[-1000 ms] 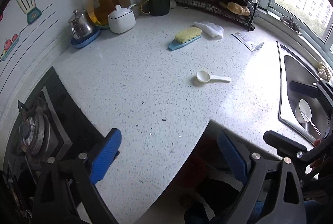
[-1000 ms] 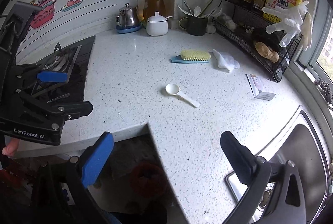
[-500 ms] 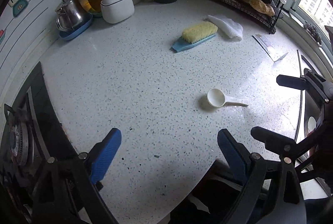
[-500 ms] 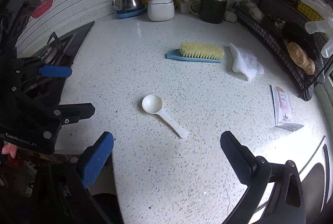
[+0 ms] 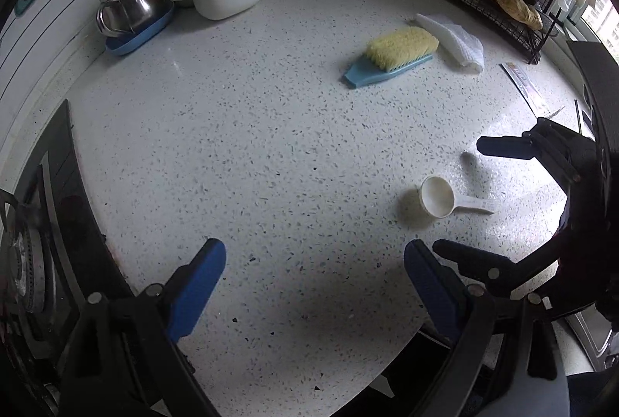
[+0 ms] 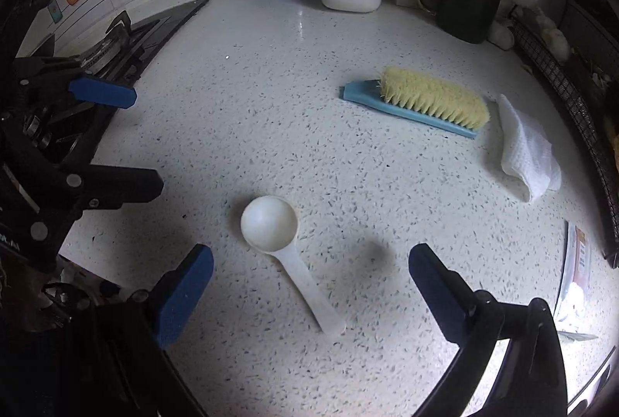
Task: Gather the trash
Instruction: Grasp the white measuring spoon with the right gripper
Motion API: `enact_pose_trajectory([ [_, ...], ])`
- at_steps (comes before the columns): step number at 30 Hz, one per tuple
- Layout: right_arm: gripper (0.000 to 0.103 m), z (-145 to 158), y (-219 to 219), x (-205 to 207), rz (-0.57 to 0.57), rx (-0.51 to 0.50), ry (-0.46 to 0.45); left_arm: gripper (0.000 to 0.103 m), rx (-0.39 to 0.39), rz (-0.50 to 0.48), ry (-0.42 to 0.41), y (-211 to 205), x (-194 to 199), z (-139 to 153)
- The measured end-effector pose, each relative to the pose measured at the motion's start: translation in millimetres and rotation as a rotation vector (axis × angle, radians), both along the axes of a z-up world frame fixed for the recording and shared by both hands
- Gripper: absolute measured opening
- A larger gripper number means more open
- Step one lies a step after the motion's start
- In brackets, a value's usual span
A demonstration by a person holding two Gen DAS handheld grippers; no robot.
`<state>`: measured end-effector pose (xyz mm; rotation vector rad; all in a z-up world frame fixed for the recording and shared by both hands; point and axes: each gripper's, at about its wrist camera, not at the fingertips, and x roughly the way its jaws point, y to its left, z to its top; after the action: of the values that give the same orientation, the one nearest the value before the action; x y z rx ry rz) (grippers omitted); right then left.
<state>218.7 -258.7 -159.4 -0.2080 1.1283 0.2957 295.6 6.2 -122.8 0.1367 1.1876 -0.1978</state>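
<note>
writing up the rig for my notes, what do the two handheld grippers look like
Both look alike: a black frame of angular linkage arms joined by silver rivets, with two fingers ending in flat blue pads. The left gripper and right gripper match in that. White lettering sits on the left one's body in the right wrist view, only partly readable. No cables or sleeves show.

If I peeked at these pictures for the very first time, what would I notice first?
Probably the white plastic scoop lying alone in the middle of the speckled counter, with the right gripper just above it, jaws closing but not touching it. Next, the blue brush with yellow bristles farther back, right beside a crumpled white cloth. The left gripper hovers wide open over bare counter.
</note>
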Motion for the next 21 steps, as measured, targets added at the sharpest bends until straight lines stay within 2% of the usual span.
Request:
enact_pose_trajectory([
  [3, 0.09, -3, 3, 4, 0.002, 0.002, 0.007, 0.092, -0.001, -0.015, 0.005, 4, 5, -2],
  [4, 0.084, -4, 6, 5, 0.007, 0.011, 0.017, 0.092, -0.003, -0.02, 0.007, 5, 7, -2],
  [5, 0.071, -3, 9, 6, 0.021, -0.002, 0.008, 0.092, 0.001, -0.026, 0.007, 6, 8, -2],
  [7, 0.051, -1, 16, 8, 0.043, -0.036, -0.007, 0.092, 0.008, -0.041, 0.002, 9, 12, -2],
  [9, 0.041, 0, 19, 11, 0.053, -0.031, 0.002, 0.092, 0.012, -0.044, -0.004, 13, 15, 0],
  [10, 0.029, 1, 21, 12, 0.055, -0.033, 0.001, 0.092, 0.003, -0.046, -0.005, 16, 17, 0],
  [15, 0.029, 6, 27, 18, 0.023, -0.017, 0.017, 0.092, 0.009, -0.073, -0.019, 22, 26, 6],
  [21, 0.029, 34, 1, 23, -0.187, 0.102, -0.012, 0.092, 0.003, -0.179, -0.05, 9, 47, 21],
])
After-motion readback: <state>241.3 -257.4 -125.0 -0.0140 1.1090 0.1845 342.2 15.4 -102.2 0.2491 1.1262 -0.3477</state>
